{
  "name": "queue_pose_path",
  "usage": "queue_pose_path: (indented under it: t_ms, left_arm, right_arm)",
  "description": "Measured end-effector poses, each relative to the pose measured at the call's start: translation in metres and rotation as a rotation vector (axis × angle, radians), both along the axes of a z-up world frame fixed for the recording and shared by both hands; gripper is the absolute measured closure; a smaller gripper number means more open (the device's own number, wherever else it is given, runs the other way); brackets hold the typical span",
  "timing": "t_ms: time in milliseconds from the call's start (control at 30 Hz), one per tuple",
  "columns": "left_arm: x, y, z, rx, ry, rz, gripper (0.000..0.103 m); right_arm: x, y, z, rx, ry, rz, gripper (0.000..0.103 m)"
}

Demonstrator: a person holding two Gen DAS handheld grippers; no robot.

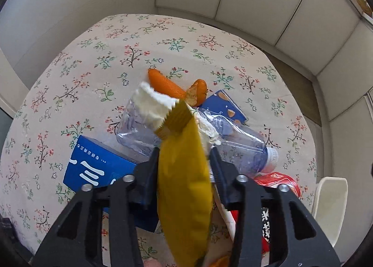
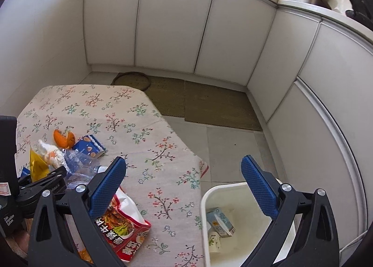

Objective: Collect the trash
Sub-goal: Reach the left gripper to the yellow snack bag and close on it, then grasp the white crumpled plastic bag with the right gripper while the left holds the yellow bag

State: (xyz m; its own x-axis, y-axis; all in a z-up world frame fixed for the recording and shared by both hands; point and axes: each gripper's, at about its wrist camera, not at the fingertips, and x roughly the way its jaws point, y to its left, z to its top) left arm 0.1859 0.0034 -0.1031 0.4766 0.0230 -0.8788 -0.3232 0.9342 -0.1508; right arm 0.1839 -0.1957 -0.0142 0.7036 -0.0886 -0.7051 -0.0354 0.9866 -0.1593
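Observation:
My left gripper (image 1: 184, 162) is shut on a yellow snack wrapper (image 1: 184, 185) and holds it above the floral tablecloth (image 1: 93, 62). Behind the wrapper lie a crumpled white tissue (image 1: 153, 106), a clear plastic bottle (image 1: 242, 148), orange peel (image 1: 167, 85), a small blue carton (image 1: 226, 106), a blue box (image 1: 98, 166) and a red snack bag (image 1: 279, 180). My right gripper (image 2: 184, 183) is open and empty, above the table's right edge and the white bin (image 2: 209, 197). The bin holds a small carton (image 2: 220, 221) and a cup (image 2: 214, 241). The red bag (image 2: 126, 227) lies under its left finger.
White cabinets (image 2: 172, 24) line the far wall and the right side. Brown mats (image 2: 209, 104) and a round tray (image 2: 132, 80) lie on the tiled floor. The bin stands on the floor against the table's right edge.

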Motion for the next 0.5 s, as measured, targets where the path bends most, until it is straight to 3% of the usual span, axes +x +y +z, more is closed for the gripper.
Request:
queue_pose_path:
  t_ms: [33, 100, 300, 500]
  left_arm:
    - [-0.002, 0.004, 0.002, -0.017, -0.004, -0.011, 0.088]
    - [-0.007, 0.011, 0.009, -0.027, -0.024, -0.035, 0.091]
    - [-0.032, 0.053, 0.05, 0.027, -0.11, -0.102, 0.092]
    - [-0.063, 0.114, 0.071, 0.066, -0.16, -0.046, 0.092]
  right_arm:
    - [0.003, 0.006, -0.004, 0.011, 0.026, 0.028, 0.007]
    - [0.009, 0.019, -0.012, 0.041, 0.072, 0.084, 0.007]
    - [0.013, 0.071, -0.033, 0.103, 0.162, 0.304, 0.007]
    - [-0.005, 0.143, -0.049, 0.009, 0.202, 0.606, 0.007]
